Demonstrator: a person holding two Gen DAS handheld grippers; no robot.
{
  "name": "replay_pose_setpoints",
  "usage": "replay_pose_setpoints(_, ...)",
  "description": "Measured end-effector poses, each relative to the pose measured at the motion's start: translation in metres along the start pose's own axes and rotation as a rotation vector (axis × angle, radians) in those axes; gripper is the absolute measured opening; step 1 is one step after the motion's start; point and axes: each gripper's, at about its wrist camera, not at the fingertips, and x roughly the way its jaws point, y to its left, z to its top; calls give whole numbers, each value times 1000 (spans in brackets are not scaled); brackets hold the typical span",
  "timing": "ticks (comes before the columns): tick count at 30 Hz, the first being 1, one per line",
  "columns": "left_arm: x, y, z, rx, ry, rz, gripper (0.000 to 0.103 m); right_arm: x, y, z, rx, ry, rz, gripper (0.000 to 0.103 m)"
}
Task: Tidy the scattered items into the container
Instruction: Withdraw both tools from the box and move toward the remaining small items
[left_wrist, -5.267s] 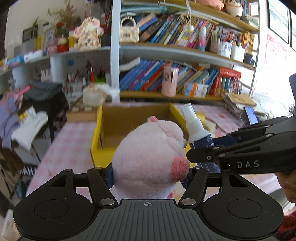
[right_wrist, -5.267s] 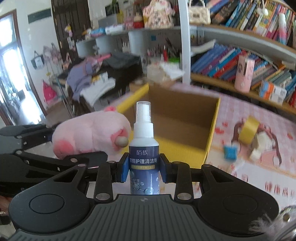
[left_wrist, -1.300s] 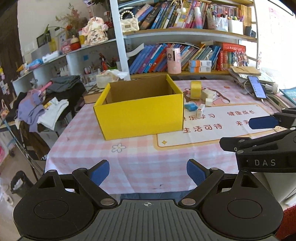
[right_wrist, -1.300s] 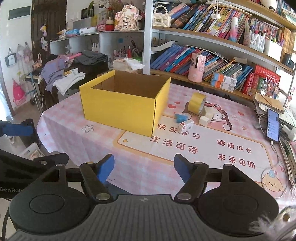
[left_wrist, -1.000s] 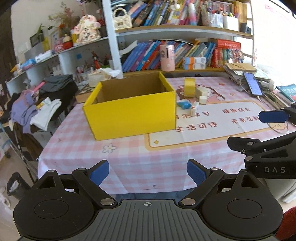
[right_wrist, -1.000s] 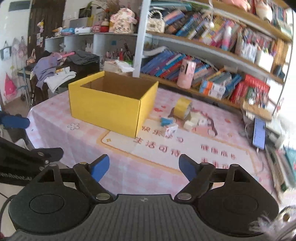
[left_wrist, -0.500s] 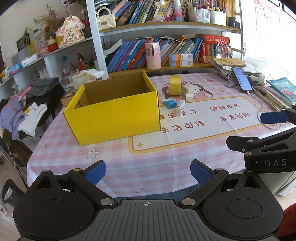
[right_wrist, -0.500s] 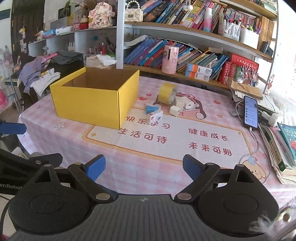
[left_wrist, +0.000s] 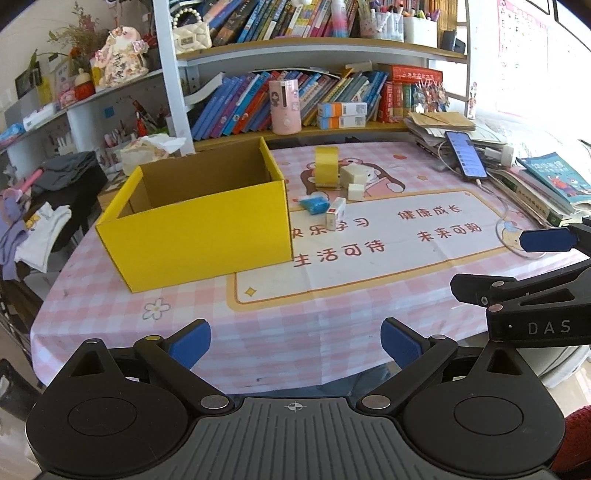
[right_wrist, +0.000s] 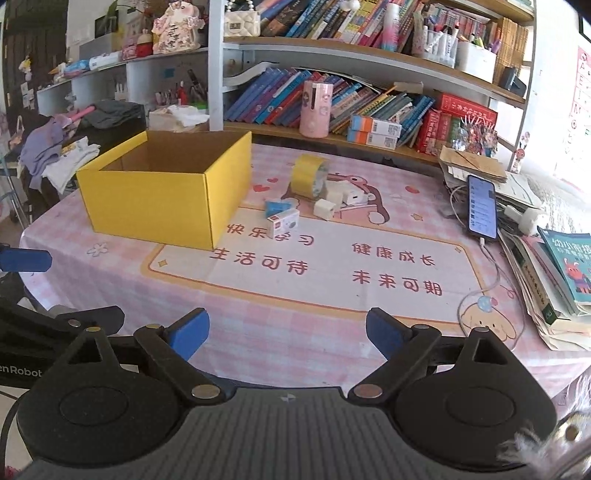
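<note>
The left hand-held gripper (left_wrist: 295, 341) hovers off the near edge of the worktop (left_wrist: 332, 306), which is covered by a pink checked cloth; its blue-padded fingers (left_wrist: 190, 341) are spread wide apart with nothing between them. The right hand-held gripper (right_wrist: 286, 332) is likewise spread apart and empty, held beside the left one.

An open yellow cardboard box (left_wrist: 199, 229) stands on the left part of the cloth; its floor is hidden. Just to its right lies a cluster of small items: an upright roll of yellow tape (left_wrist: 327, 166), two cream cubes (left_wrist: 352, 175) near it, a small blue packet (left_wrist: 314, 205) and a little white carton (right_wrist: 282, 221), all outside the box. A smartphone on a cable (right_wrist: 482, 206) rests at the far right beside stacked books (right_wrist: 554, 273).
</note>
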Motion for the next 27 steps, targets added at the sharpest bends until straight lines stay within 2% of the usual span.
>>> replay_pose_setpoints(14, 25, -19, 17, 7, 15, -55, 100, 12, -29, 5, 20, 25, -64, 98)
replay_pose_setpoints(27, 65, -35, 42, 15, 41, -76, 100, 49, -63, 21, 41, 45, -59, 98)
